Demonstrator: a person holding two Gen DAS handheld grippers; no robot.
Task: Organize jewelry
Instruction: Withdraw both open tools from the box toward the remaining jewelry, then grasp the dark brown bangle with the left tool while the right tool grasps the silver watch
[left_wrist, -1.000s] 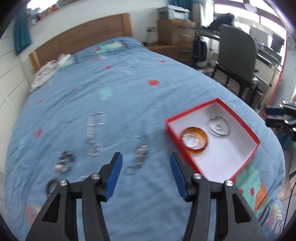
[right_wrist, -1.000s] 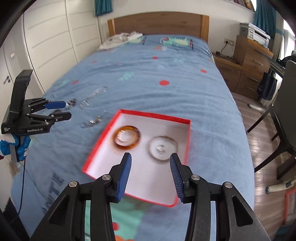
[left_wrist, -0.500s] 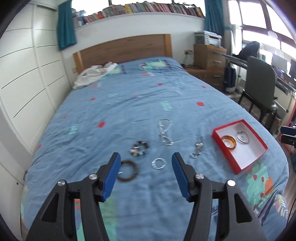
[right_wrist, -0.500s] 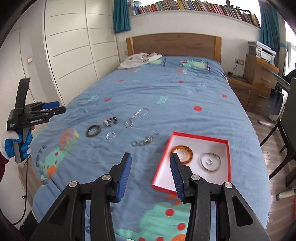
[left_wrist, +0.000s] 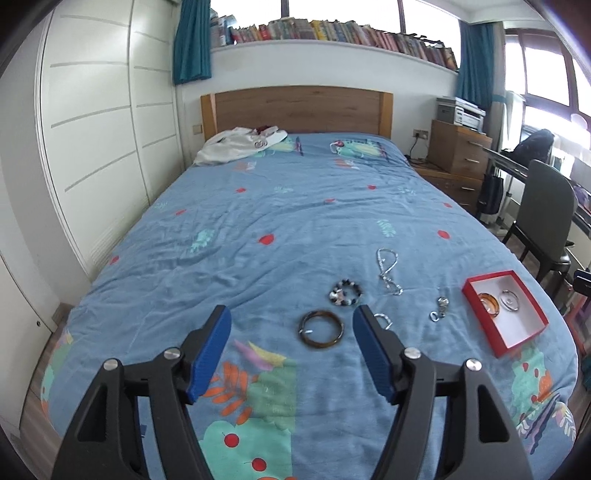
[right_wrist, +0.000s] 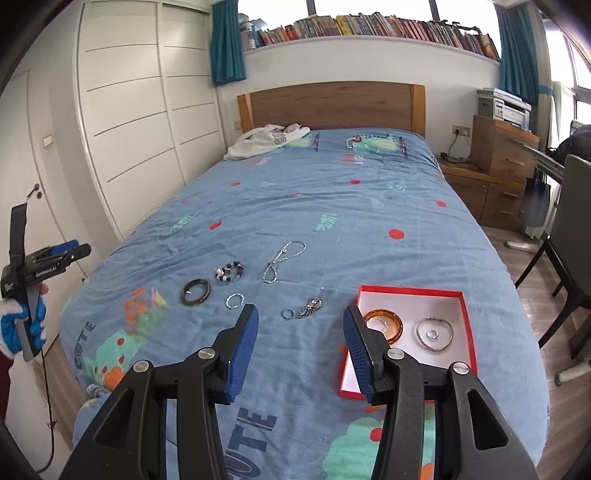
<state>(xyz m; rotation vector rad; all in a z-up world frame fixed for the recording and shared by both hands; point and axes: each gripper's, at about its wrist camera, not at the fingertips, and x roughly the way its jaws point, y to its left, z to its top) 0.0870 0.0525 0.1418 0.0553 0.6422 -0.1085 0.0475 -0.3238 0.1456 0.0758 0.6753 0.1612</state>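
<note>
Fisheye views from both of my handheld grippers, above the foot of a bed with a blue patterned cover.

Left gripper: my fingers are parted wide and opening further, with nothing between them. They hang in the air over the cover, above the near end of the bed. Seen in the gap between them lies a dark brown bangle, flat on the cover. Just beyond it is a beaded bracelet; a small silver ring is partly hidden behind the right finger. Farther off lie a silver chain and a small silver clasp cluster.

Right gripper: my fingers stand moderately apart and are opening, empty, above the cover. The red box with a white inside lies flat just to their right. It holds an amber bangle, partly hidden by the right finger, and beside it a thin silver bangle with a small ring inside its loop.

In the right view the loose pieces lie in a row left of the box. At the left edge a person's gloved hand holds my left gripper beside the bed.
</note>
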